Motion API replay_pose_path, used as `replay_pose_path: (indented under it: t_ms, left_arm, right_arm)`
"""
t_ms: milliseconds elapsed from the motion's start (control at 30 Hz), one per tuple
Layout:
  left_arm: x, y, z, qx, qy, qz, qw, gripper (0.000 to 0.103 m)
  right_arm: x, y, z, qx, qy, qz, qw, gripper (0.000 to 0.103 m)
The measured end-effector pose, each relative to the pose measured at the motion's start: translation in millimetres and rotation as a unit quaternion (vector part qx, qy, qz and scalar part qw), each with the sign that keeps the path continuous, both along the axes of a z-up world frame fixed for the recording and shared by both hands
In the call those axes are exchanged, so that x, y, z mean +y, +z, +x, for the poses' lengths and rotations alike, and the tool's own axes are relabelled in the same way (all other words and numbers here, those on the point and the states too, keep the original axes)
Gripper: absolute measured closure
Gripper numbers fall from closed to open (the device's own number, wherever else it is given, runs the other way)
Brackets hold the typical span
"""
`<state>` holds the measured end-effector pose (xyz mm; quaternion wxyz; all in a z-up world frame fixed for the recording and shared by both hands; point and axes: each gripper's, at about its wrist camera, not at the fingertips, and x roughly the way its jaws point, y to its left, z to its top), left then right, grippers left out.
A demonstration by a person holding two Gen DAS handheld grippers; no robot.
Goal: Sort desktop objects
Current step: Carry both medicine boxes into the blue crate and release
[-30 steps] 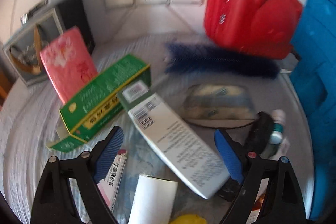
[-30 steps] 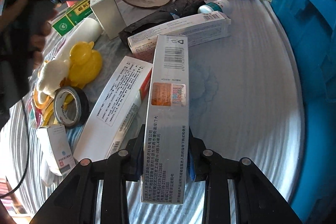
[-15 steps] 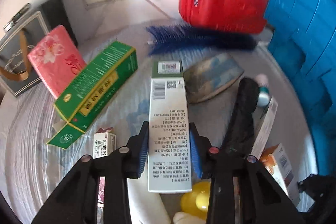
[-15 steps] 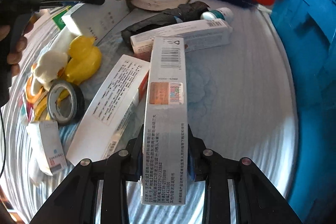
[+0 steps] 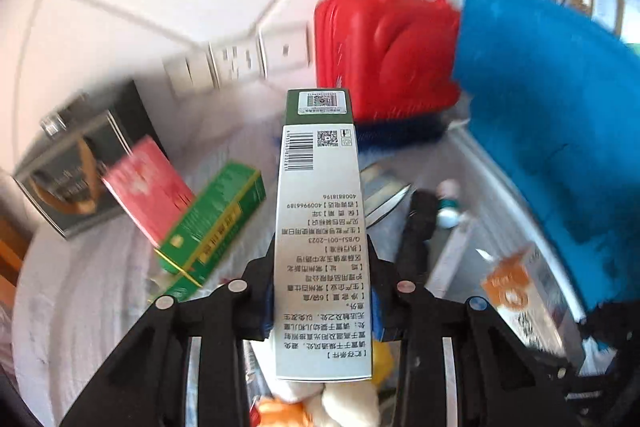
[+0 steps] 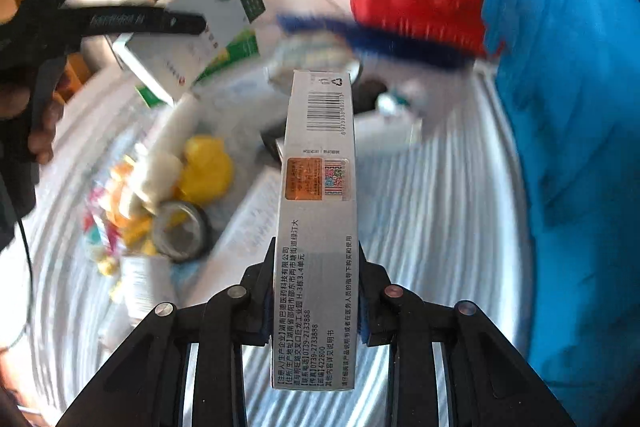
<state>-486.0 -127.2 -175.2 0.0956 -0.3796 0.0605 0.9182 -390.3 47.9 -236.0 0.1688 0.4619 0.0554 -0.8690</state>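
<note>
My left gripper (image 5: 320, 291) is shut on a long white box with a green end (image 5: 320, 187), held well above the cluttered white cloth and pointing away from me. My right gripper (image 6: 316, 291) is shut on a long silver medicine box (image 6: 320, 155) with a barcode and an orange sticker, also lifted clear of the cloth. In the right wrist view the white and green box (image 6: 192, 27) shows at the upper left, with a black finger (image 6: 140, 23) of the left gripper across it and a person's hand (image 6: 40, 131) behind.
A red plastic case (image 5: 384, 47) and a blue crate (image 5: 560, 127) stand at the back right, with a blue brush (image 5: 400, 135) below the case. A green box (image 5: 212, 223), pink packet (image 5: 148, 187) and dark gift box (image 5: 80, 163) sit left. A yellow duck (image 6: 208, 167) and tape roll (image 6: 180, 231) lie on the cloth.
The left gripper went from open to shut on the white box and lifted it. The right gripper rose with its silver box. Both views now look higher up the wall.
</note>
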Motion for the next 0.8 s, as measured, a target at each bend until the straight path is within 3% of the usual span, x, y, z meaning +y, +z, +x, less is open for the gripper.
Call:
replay_pose_path:
  t_ms: [200, 367, 567, 800]
  left_arm:
    - [10.7, 68.1, 66.0, 0.078, -0.025, -0.012, 0.9966, 0.07]
    - [37.6, 125.0, 112.2, 0.141, -0.06, -0.018, 0.9881, 0.07]
    - [99.0, 183.0, 148.9, 0.209, -0.106, -0.014, 0.9721, 0.07]
    - [184.2, 225.5, 173.8, 0.251, -0.147, -0.01, 0.9566, 0.07]
  right_arm:
    - [11.9, 85.4, 40.1, 0.075, -0.004, -0.035, 0.997, 0.074]
    - [31.0, 160.5, 90.9, 0.152, -0.019, -0.055, 0.987, 0.074]
    - [74.5, 230.6, 152.7, 0.23, -0.071, -0.052, 0.969, 0.074]
    - [157.0, 282.4, 189.0, 0.291, -0.144, -0.036, 0.945, 0.074]
